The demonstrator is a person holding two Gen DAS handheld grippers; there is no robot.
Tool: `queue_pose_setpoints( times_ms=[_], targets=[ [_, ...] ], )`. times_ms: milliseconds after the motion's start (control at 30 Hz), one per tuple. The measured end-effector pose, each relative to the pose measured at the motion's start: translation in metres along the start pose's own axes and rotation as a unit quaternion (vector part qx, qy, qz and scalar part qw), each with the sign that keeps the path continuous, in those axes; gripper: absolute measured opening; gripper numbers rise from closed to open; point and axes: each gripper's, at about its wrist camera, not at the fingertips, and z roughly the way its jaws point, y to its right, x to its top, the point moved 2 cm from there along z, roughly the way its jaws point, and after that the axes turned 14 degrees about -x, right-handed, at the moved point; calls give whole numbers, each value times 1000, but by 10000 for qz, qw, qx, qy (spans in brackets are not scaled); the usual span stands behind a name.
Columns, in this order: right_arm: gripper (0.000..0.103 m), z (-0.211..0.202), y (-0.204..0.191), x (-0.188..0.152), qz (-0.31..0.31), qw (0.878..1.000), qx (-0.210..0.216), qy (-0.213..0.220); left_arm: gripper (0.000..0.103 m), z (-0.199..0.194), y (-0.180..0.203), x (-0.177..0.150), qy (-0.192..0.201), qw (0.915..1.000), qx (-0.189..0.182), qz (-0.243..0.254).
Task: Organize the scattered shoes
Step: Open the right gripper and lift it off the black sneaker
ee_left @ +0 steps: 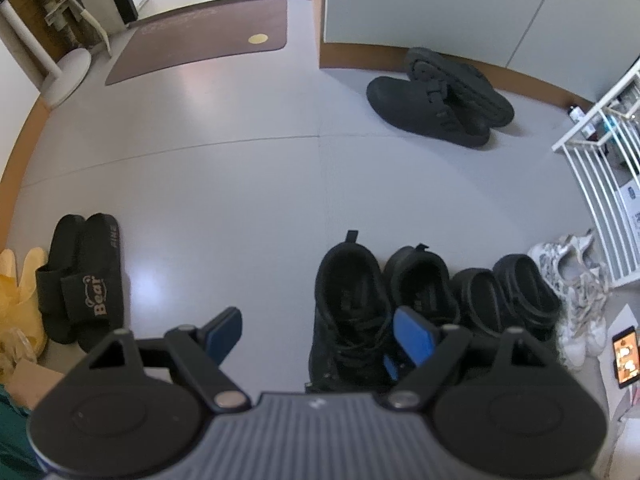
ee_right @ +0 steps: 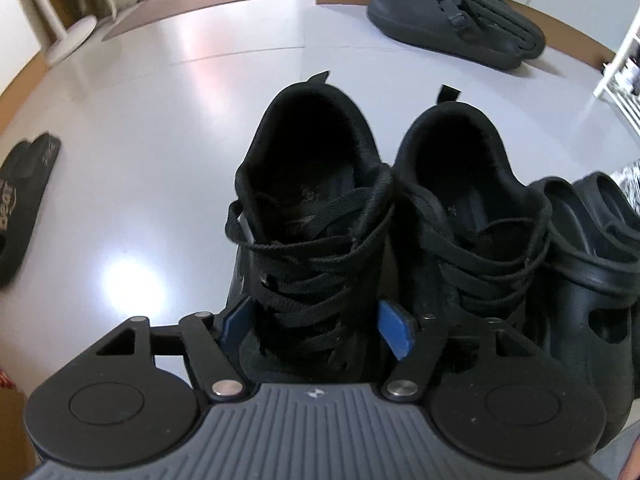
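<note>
Grey floor (ee_right: 140, 140), right gripper (ee_right: 316, 330) tilted steeply down, wide astride black laced sneaker (ee_right: 312, 216)

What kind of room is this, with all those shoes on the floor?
Most likely a home's entryway. A brown doormat lies by a doorway, pairs of shoes such as black sneakers and slides sit on the floor, and a white rack stands beside them.

Bare floor (ee_left: 224, 168) lies open left of the black sneaker (ee_right: 312, 216); its mate (ee_right: 472, 216) crowds the right
</note>
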Motion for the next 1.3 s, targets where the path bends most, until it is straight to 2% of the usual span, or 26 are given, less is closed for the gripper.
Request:
queue_pose_setpoints(
  times_ms=[167, 300, 400, 567, 633, 933, 1033, 1167, 1300],
  targets=[
    [83, 14, -5, -1, -71, 9999, 84, -121, 87, -4, 2, 2, 66, 9999, -76, -10],
    [74, 14, -4, 1, -92, 9998, 32, -196, 87, -4, 3, 3, 78, 9999, -121, -25],
    [73, 14, -3, 1, -79, 9996, -21, -262, 87, -5, 5, 2, 93, 9998, -146, -15],
    [74, 10, -4, -6, -83, 9994, -178, -268, 87, -11, 1, 2, 165, 9996, -207, -83],
    [78, 8, -2, -10, -33, 9994, -195, -296, 87, -12, -1, 3, 179, 9996, -192, -119],
    [84, -15, 15, -28, 40, 9991, 201, -361, 87, -19, 6, 7, 244, 9993, -293, 10],
    [84, -27, 24, -31, 93, 9990, 222, -365, 88, -33, 17, 9, 504, 9983, -233, 187],
    [84, -47, 38, -23, -24, 9995, 262, -180, 88, -43, 32, 10, 610, 9962, -551, 281],
    [84, -71, 57, -10, -99, 9995, 289, -13, 88, -52, 38, 12, 771, 9942, -681, 321]
  ],
)
